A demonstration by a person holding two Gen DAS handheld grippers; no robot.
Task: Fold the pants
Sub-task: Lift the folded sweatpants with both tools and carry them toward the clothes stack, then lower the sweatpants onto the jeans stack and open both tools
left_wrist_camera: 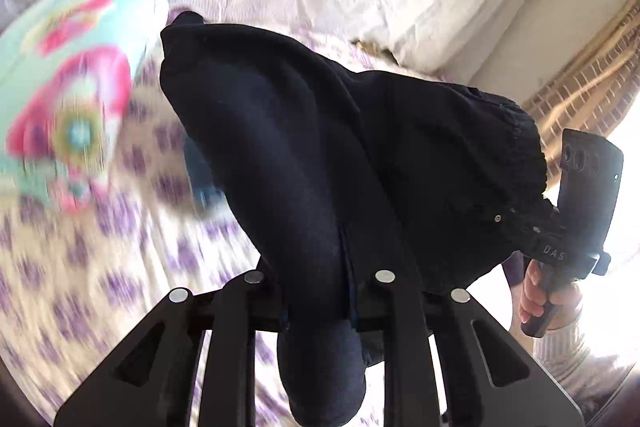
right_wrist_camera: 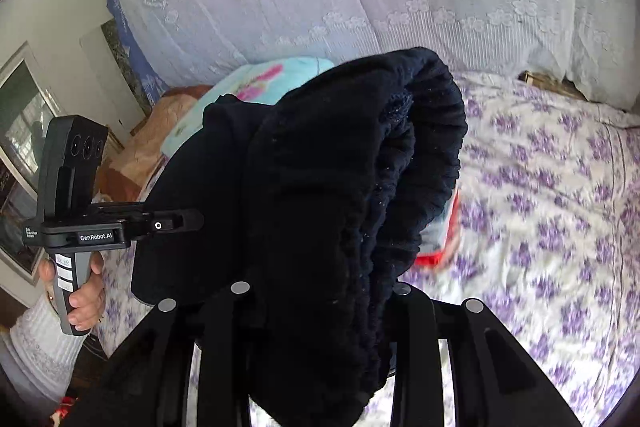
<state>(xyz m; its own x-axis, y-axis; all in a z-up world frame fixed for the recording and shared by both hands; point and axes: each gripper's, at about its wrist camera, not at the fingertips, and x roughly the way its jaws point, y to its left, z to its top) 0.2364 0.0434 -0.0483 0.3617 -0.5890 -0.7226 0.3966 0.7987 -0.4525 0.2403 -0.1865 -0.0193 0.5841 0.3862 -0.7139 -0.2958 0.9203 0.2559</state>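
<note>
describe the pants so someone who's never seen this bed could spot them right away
Start at the bed with the purple-flowered sheet. Above it, the pants hang bunched between the left gripper and right gripper, both clamped on the fabric. They are the only dark navy item, with a ribbed elastic waistband, unlike the bright turquoise-and-pink pillow behind.

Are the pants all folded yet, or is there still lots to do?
Not yet. Done: both grippers have picked up the dark pants, which hang in the air over the flowery bedsheet. In hand: the left gripper pinches plain fabric, and the right gripper pinches the stretchy waistband. Left: laying them flat and folding; no neat fold shows yet.
</note>
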